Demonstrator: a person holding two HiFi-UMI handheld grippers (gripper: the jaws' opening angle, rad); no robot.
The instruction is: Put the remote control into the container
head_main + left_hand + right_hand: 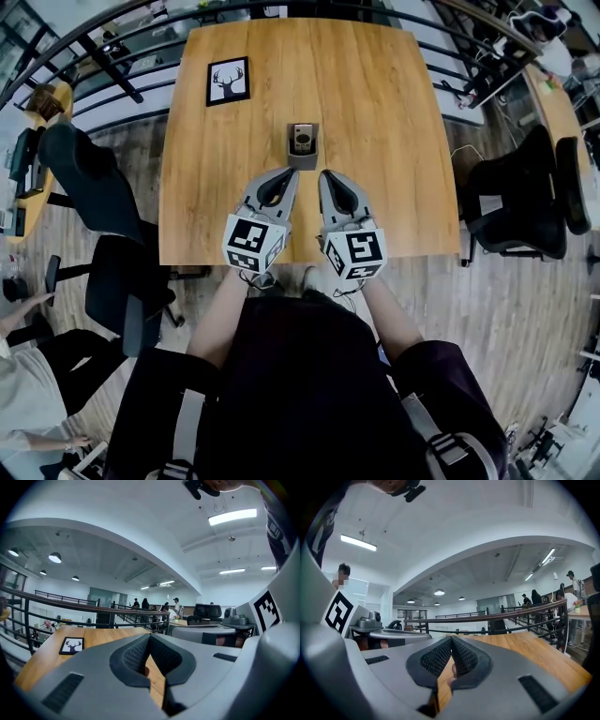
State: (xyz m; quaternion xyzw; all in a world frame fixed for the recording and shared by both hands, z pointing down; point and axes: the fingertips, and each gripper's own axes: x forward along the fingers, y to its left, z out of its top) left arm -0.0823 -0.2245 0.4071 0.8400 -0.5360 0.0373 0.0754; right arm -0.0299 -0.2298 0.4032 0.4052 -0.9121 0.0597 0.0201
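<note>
So the remote control (302, 138) is small and light grey, with a dark round ring on its face. It's sitting in the dark grey container (302, 162), about mid-counter (394, 141), right of the framed deer picture (228, 82). From the head view its face is turned up toward the camera. Its long axis seems to line up with the container, running away from the person, but it's too small to tell if it's lying flat or propped on end. The left claw (285, 173) is closed with nothing in it. The right claw (325, 175) is the same, pads pressed together and empty. Both sit side by side near the container, not touching it.
</note>
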